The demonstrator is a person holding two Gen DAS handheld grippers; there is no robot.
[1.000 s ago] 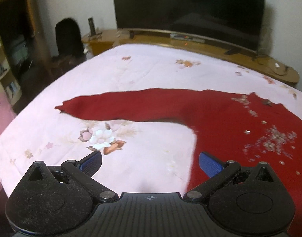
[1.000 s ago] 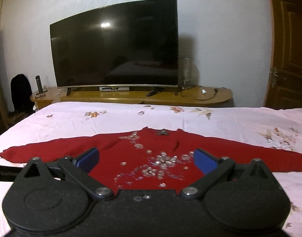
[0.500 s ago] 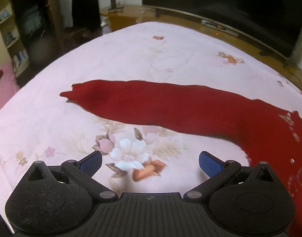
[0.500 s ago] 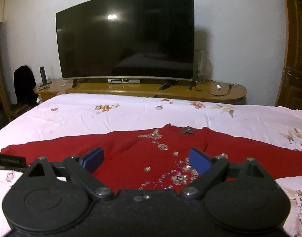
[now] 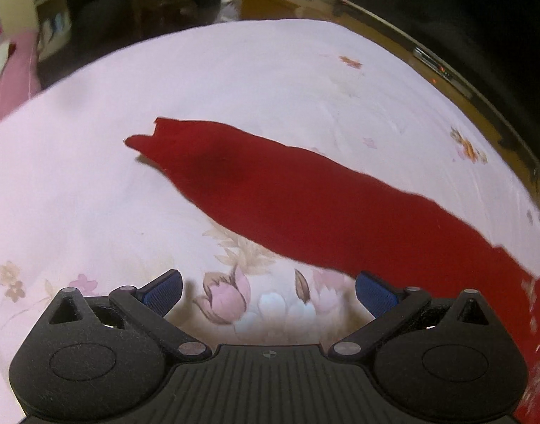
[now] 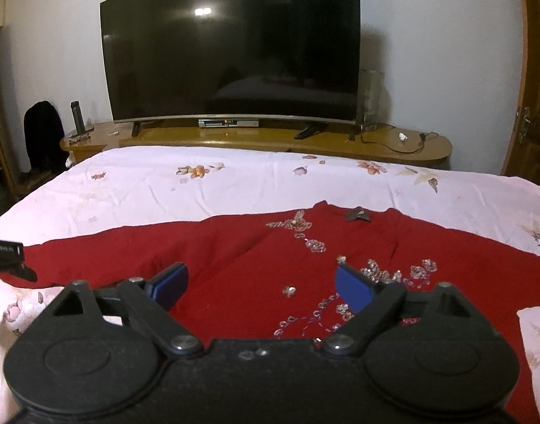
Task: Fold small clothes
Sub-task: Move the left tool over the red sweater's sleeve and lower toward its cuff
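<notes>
We see one red sweater [image 6: 255,265] spread flat on the bed [image 6: 234,176], beaded across its chest, one sleeve [image 5: 287,194] stretched out leftward. Our left gripper [image 5: 268,291] and right gripper [image 6: 259,282] hover over it, both fingers wide apart, holding nothing.

Home bedroom: bed w/ floral sheet [image 6: 234,176], big TV [image 6: 231,53], wood door [image 6: 531,70].
</notes>
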